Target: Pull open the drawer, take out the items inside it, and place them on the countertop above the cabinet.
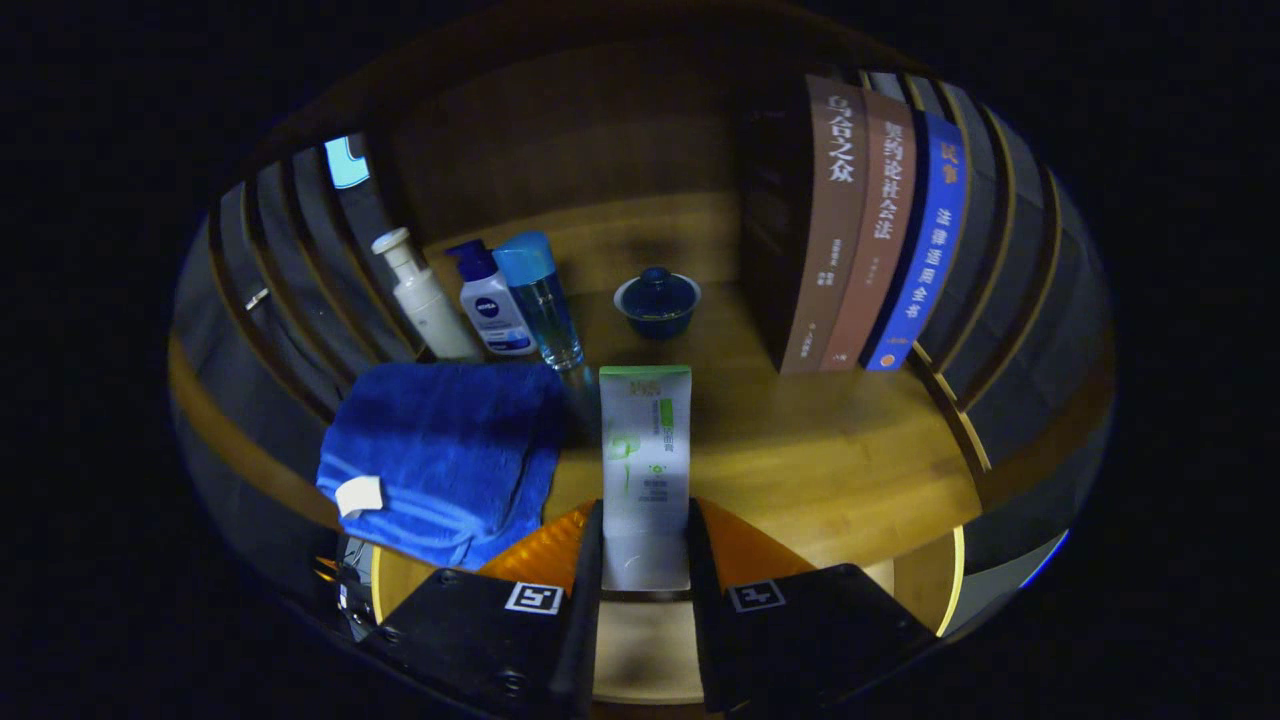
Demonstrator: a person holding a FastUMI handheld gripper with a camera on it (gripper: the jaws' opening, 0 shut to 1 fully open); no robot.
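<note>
Gripping a white and green tube [645, 455] between the two fingers of the gripper [645, 560], both pressing on its lower, greyish end, with the flat crimped green end pointing forward over the wooden countertop [820, 460]. Judging it light and soft-walled: likely yielding under squeeze, smooth plastic skin probably slippery, so holding across the broad flat faces near the cap end, as here, looking sound. Not fragile; tolerating a short drop, though lying it flat seeming safer than standing it. Cannot tell whether hanging just above the wood or already touching it.

Lying just beside the tube, on the left: a blue towel [445, 455], plush, crumpled, with a small white tag at its near corner. Standing beyond the towel in a tight row: a white pump bottle [425, 300], a white bottle with dark blue pump [493, 305], and a clear bluish bottle with light blue cap [540, 300], all hard, smooth and cylindrical. Sitting straight ahead beyond the tube, well apart: a small dark blue lidded cup [657, 300], glazed and breakable-looking. Standing upright to the right: three books [865, 230], stiff spines in brown, rust and blue.
</note>
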